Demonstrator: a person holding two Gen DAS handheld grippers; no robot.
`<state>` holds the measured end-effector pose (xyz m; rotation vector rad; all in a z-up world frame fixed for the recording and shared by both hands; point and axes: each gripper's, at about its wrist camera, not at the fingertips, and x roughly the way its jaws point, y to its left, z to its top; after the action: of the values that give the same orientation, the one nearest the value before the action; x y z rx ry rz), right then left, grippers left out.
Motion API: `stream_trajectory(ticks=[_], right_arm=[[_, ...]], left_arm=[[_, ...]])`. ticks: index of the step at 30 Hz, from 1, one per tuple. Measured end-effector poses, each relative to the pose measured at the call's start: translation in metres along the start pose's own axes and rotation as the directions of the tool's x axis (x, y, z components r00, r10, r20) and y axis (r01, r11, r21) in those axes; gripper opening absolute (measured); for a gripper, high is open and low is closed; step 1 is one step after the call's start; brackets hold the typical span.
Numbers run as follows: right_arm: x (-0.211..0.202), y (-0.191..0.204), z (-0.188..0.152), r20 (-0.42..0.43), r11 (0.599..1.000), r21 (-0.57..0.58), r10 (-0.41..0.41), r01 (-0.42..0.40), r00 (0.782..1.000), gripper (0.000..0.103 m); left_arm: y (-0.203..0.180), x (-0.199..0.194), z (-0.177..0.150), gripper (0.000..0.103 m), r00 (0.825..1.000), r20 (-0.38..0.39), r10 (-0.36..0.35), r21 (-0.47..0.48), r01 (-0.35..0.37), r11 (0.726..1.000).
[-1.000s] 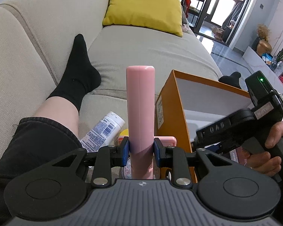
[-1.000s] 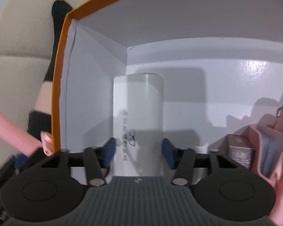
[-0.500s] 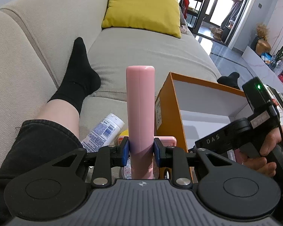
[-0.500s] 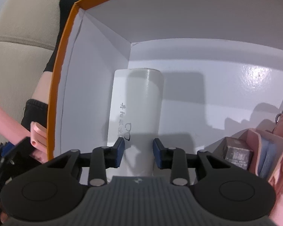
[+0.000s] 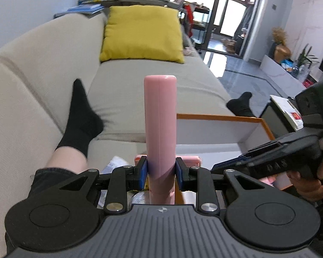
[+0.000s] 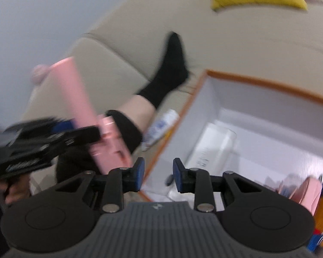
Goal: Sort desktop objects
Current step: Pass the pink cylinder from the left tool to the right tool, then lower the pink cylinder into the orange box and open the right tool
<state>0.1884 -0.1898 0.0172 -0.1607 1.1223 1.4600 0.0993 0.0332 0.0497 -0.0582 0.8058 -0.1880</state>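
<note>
My left gripper (image 5: 160,170) is shut on a long pink case (image 5: 160,116) that stands upright between the pads, raised above the sofa. The orange box (image 5: 215,117) with white inside sits just right of it. My right gripper (image 6: 156,170) is empty, its jaws a small gap apart, lifted above the box's near left edge (image 6: 161,148). A white cylinder (image 6: 213,148) lies inside the box. The pink case (image 6: 75,94) and the left gripper show blurred at the left of the right wrist view. The right gripper's body (image 5: 290,150) shows at the right of the left wrist view.
A white tube (image 6: 161,126) lies on the beige sofa (image 5: 140,86) left of the box. A leg in a black sock (image 5: 79,118) rests on the sofa. A yellow cushion (image 5: 142,34) is at the back. Pink items (image 6: 308,191) fill the box's right side.
My right gripper has let go of the white cylinder, narrowed its jaws and pulled back up out of the box. My left gripper has risen with the pink case.
</note>
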Motion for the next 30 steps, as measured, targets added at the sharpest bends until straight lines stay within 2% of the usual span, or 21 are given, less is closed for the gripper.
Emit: stream_trajectory(ticks=[4,7,9,11,13,19,21,26,30], right_arm=[[-0.017,0.023,-0.004,0.039,0.994,-0.105,0.002,0.002,0.999,0.031],[-0.032,0.028,-0.006,0.083,0.985,-0.170,-0.028,0.041,0.996,0.029],[-0.035,0.028,-0.009,0.105,0.974,-0.208,-0.064,0.085,0.992,0.021],[-0.036,0.023,-0.011,0.103,0.969,-0.227,-0.070,0.092,0.992,0.017],[-0.035,0.015,-0.013,0.108,0.972,-0.217,-0.069,0.091,0.992,0.012],[-0.027,-0.005,-0.009,0.107,0.986,-0.139,-0.082,0.096,0.991,0.008],[-0.022,-0.011,-0.005,0.095,0.989,-0.110,-0.085,0.095,0.992,0.006],[0.006,-0.028,0.007,0.023,0.989,-0.003,-0.148,0.149,0.989,0.006],[0.028,-0.049,0.010,-0.051,0.980,0.120,-0.155,0.160,0.987,0.006]], left_arm=[[-0.016,0.000,0.011,0.030,0.999,0.013,-0.045,0.043,0.045,0.998],[-0.025,0.011,0.015,0.030,0.995,-0.007,-0.100,0.052,0.100,0.994],[-0.032,0.020,0.017,0.030,0.989,-0.028,-0.143,0.057,0.144,0.988],[-0.034,0.031,0.018,0.030,0.979,-0.058,-0.194,0.043,0.197,0.980],[-0.035,0.045,0.019,0.030,0.964,-0.098,-0.246,0.021,0.249,0.968],[-0.031,0.076,0.029,0.030,0.945,-0.150,-0.290,-0.022,0.290,0.957],[-0.029,0.084,0.031,0.031,0.949,-0.159,-0.272,-0.033,0.270,0.962],[-0.016,0.102,0.029,0.030,0.945,-0.169,-0.281,-0.093,0.269,0.959],[-0.007,0.104,0.024,0.030,0.961,-0.151,-0.230,-0.094,0.218,0.971]])
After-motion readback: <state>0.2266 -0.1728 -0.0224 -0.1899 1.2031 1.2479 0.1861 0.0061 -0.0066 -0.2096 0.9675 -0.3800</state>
